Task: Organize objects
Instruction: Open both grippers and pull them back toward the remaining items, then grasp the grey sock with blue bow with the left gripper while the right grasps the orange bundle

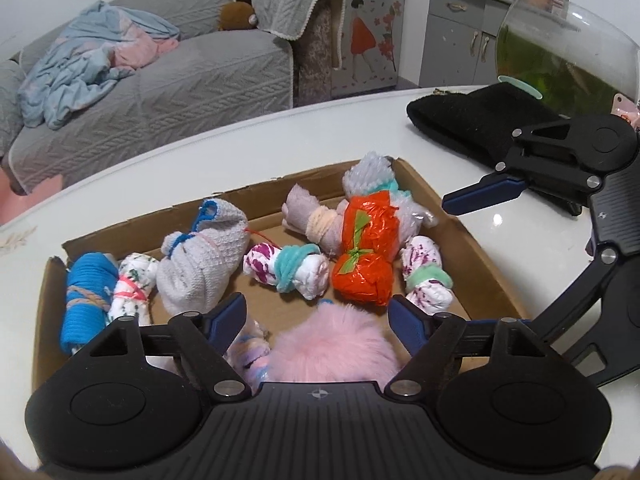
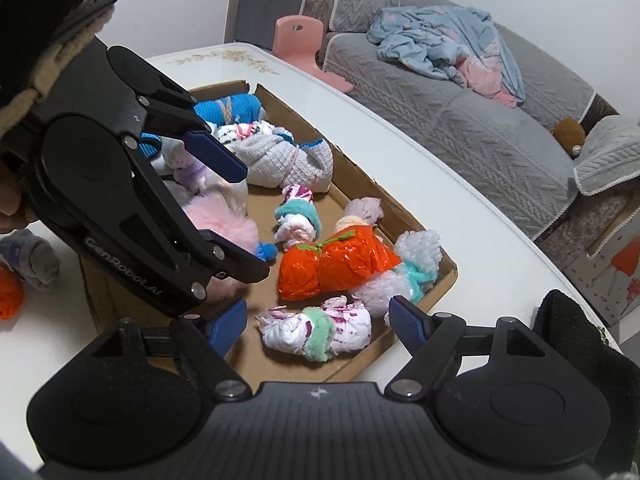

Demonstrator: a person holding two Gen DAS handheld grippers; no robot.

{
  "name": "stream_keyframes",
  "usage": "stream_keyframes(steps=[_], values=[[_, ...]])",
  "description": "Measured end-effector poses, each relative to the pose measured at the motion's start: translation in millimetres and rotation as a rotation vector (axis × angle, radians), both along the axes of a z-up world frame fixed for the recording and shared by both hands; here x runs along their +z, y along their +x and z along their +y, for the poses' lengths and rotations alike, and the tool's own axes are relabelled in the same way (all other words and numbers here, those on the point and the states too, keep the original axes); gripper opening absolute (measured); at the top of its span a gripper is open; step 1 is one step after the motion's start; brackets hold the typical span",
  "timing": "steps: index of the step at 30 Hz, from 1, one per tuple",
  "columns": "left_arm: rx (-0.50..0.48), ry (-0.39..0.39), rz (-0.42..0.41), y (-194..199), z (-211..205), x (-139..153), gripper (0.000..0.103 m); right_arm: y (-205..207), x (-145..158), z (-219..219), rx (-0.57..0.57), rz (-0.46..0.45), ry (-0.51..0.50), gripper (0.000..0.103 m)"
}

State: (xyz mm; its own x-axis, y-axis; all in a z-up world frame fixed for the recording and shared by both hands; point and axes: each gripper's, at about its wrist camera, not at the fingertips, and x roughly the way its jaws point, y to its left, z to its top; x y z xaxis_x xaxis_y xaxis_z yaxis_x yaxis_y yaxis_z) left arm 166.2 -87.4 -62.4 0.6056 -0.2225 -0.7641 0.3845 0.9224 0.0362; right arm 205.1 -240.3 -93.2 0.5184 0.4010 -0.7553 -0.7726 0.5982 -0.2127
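Note:
A shallow cardboard tray (image 1: pixel 472 240) (image 2: pixel 436 276) on the white table holds several tied bundles: an orange plastic one (image 1: pixel 368 248) (image 2: pixel 332 260), a grey knit one (image 1: pixel 204 256) (image 2: pixel 280 160), a blue one (image 1: pixel 84 300) (image 2: pixel 228 108), white-purple ones with green ties (image 1: pixel 426 276) (image 2: pixel 316 328). A fluffy pink pompom (image 1: pixel 332 344) (image 2: pixel 228 228) lies in the tray between the spread fingers of my open left gripper (image 1: pixel 320 316), touching neither pad. My right gripper (image 2: pixel 318 320) is open and empty over the tray's near edge; it also shows in the left wrist view (image 1: pixel 480 192).
A black cloth (image 1: pixel 472 120) (image 2: pixel 576 332) and a glass fishbowl (image 1: pixel 560 52) stand on the table beyond the tray. A grey sock (image 2: pixel 36 256) and an orange object (image 2: pixel 10 292) lie left of the tray. A grey sofa (image 1: pixel 160 92) is behind.

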Motion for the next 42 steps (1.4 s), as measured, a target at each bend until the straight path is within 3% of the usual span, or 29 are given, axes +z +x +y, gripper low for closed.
stream_keyframes(steps=[13,22,28,36,42], values=[[0.091,-0.038,-0.005,-30,26,18,0.086,-24,17,10,-0.009,-0.023,0.015,0.083],[0.169,-0.063,-0.037,-77,67,27,0.088,-62,26,7,-0.028,-0.037,0.095,0.088],[0.207,-0.076,-0.06,-117,96,18,0.089,-98,24,10,-0.041,-0.04,0.179,0.091],[0.311,-0.157,-0.079,-165,137,0,0.091,-161,-1,43,0.002,0.014,0.328,0.093],[0.376,-0.202,-0.098,-195,157,-6,0.092,-177,-37,90,0.001,0.093,0.348,0.092]])
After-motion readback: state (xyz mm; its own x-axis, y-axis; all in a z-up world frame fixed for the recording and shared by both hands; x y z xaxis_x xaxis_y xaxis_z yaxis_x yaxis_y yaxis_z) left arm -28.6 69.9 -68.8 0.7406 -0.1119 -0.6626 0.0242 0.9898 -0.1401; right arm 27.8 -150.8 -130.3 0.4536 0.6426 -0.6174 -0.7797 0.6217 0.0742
